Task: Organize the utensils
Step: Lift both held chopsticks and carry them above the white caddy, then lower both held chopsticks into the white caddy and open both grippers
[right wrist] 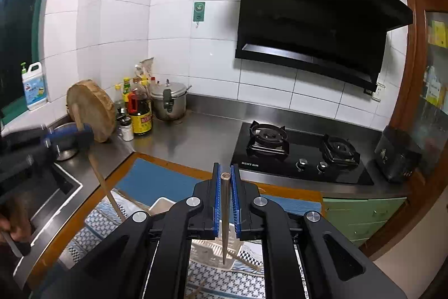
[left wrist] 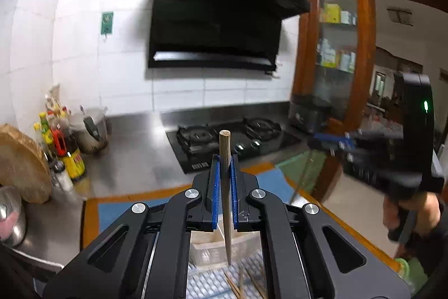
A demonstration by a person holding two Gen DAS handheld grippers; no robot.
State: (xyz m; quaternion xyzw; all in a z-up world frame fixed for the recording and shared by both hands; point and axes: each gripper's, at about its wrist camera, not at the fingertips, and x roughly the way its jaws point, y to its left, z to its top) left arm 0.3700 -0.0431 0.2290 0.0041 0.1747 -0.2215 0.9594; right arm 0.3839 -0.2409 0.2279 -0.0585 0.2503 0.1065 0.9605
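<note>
Left gripper [left wrist: 224,181]: jaws clamped on a chopstick [left wrist: 225,187], held near upright, thick end up, tip pointing down over the white basket [left wrist: 207,251]. Judged: held vertical so it can drop tip-first into the basket.

Right gripper [right wrist: 224,198]: jaws clamped on a second chopstick [right wrist: 224,215], same upright hold, tip hanging above the basket [right wrist: 162,205], which sits at 6 o'clock below it.

Chopsticks: plain pale wood, round butt, tapering to a narrow point; right one looks darker.

More chopsticks lie loose on the patterned mat [right wrist: 92,229] at 6 o'clock, so sorting seems unfinished.

From the right view the left gripper sits at 9 o'clock, blurred. Stove [right wrist: 296,156] at 2 o'clock on the steel worktop [right wrist: 201,136], well apart.
</note>
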